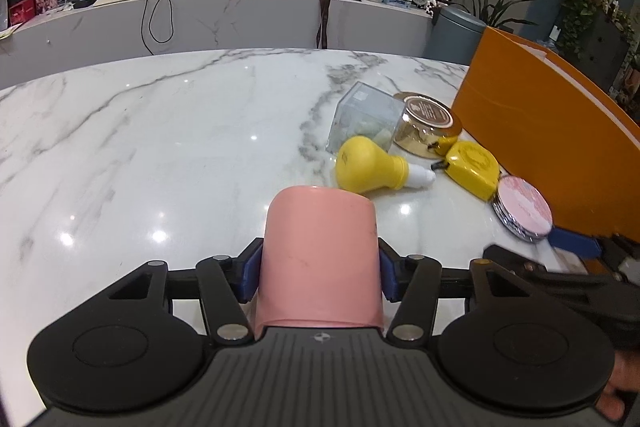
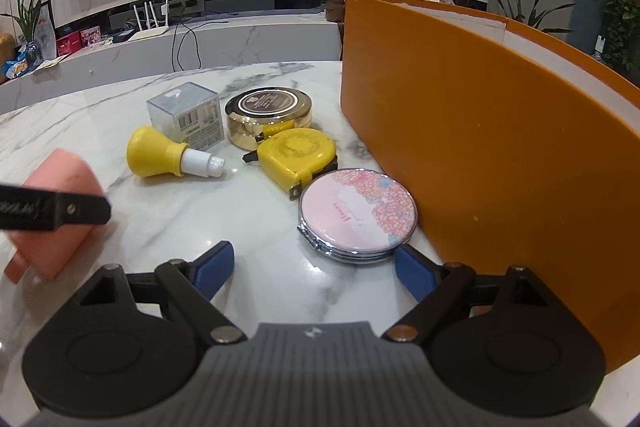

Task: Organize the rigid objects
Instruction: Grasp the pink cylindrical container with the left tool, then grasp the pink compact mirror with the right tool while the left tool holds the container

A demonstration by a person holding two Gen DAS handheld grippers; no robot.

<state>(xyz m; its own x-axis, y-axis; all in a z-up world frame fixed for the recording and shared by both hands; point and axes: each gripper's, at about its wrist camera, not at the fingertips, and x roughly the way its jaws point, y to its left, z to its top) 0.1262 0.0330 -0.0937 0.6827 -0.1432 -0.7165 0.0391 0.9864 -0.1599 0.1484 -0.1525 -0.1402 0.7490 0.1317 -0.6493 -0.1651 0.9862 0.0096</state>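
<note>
Left gripper (image 1: 318, 269): its two blue pads are pressed on both sides of the pink cup (image 1: 320, 259); the cup is lifted above the marble table (image 1: 160, 147), near the left of the other things.
Right gripper (image 2: 314, 267): the fingers are wide apart and hold nothing; it hovers low, just before the round pink mirror (image 2: 358, 215).
Mirror: it lies flat, touching or almost touching the wall of the orange box (image 2: 480, 155).
Other things: yellow tape measure (image 2: 298, 155), yellow bulb (image 2: 160, 153), gold tin (image 2: 268, 115) and clear cube box (image 2: 188, 115) lie close together.
Step in hand, I judge: to take the mirror and carry the cup to the box.
How to do well: keep the right fingers level and low, one finger must pass between mirror and box wall; close slowly, because the thin metal edge can slip.
Risk: the cup may tilt in its grip.
</note>
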